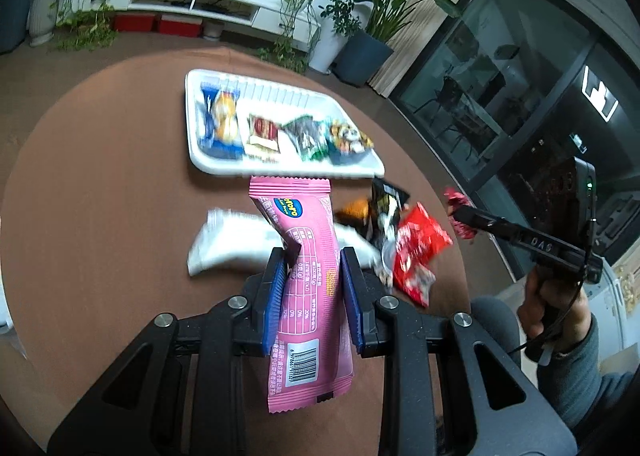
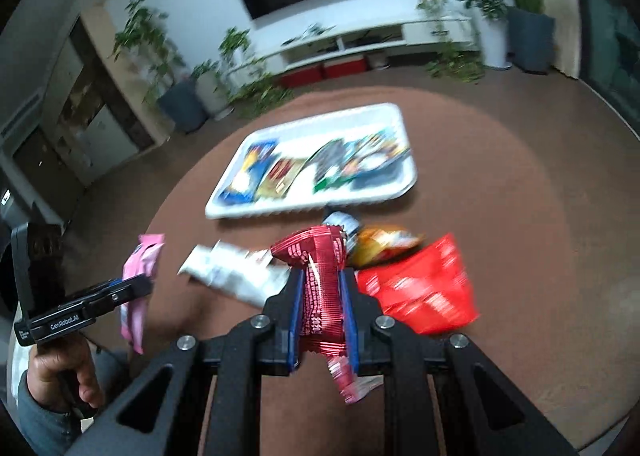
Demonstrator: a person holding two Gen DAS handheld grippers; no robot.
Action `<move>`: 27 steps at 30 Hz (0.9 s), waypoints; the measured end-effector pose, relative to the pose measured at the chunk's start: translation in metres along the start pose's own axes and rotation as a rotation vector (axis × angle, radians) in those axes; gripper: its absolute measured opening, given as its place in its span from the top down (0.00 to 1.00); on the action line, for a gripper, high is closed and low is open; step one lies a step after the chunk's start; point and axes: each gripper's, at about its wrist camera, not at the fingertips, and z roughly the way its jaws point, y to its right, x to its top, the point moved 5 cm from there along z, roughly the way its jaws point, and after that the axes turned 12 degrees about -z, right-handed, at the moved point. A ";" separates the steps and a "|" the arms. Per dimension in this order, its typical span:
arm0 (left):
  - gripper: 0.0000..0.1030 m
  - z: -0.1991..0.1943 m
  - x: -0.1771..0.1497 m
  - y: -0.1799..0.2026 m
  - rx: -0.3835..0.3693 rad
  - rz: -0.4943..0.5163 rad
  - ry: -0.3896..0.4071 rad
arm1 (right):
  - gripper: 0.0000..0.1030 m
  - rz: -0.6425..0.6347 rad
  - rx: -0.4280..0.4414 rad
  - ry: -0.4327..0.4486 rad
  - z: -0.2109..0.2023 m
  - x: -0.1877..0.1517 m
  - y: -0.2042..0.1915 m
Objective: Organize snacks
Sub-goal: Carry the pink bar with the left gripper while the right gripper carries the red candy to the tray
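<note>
The pink snack bag (image 1: pixel 308 288) is being pinched by the left tongs (image 1: pixel 313 280), the dark red snack bag (image 2: pixel 322 288) by the right tongs (image 2: pixel 320 296) — the white tray (image 1: pixel 224 168) is lying straight ahead of both, and the pink bag's long side is pointing at it.

"GenRobot.AI" on left gripper (image 2: pixel 132 288), "DAS" probably on right gripper (image 1: pixel 460 212)

four snack packets (image 1: pixel 280 130) in tray (image 1: pixel 216 76), loose packets (image 1: pixel 416 248) before it

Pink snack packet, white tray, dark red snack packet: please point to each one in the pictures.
pink snack packet (image 1: pixel 310 288), left wrist view, middle of the wrapper between the fingers.
white tray (image 1: pixel 192 112), left wrist view, bare left rim.
dark red snack packet (image 2: pixel 322 296), right wrist view, wrapper middle between the fingers.
</note>
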 end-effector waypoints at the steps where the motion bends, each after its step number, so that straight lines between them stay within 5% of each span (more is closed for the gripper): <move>1: 0.75 0.000 0.009 0.002 0.001 0.006 0.008 | 0.81 0.004 -0.010 0.012 -0.003 0.007 0.007; 13: 0.75 0.042 0.140 0.045 0.053 0.111 0.037 | 0.81 -0.051 -0.020 0.056 0.033 0.117 0.030; 19: 0.75 0.092 0.170 0.038 0.104 0.100 -0.007 | 0.81 -0.058 0.024 -0.007 0.091 0.154 0.023; 27: 0.75 0.156 0.188 0.008 0.172 0.068 -0.047 | 0.81 -0.038 0.010 -0.133 0.169 0.158 0.032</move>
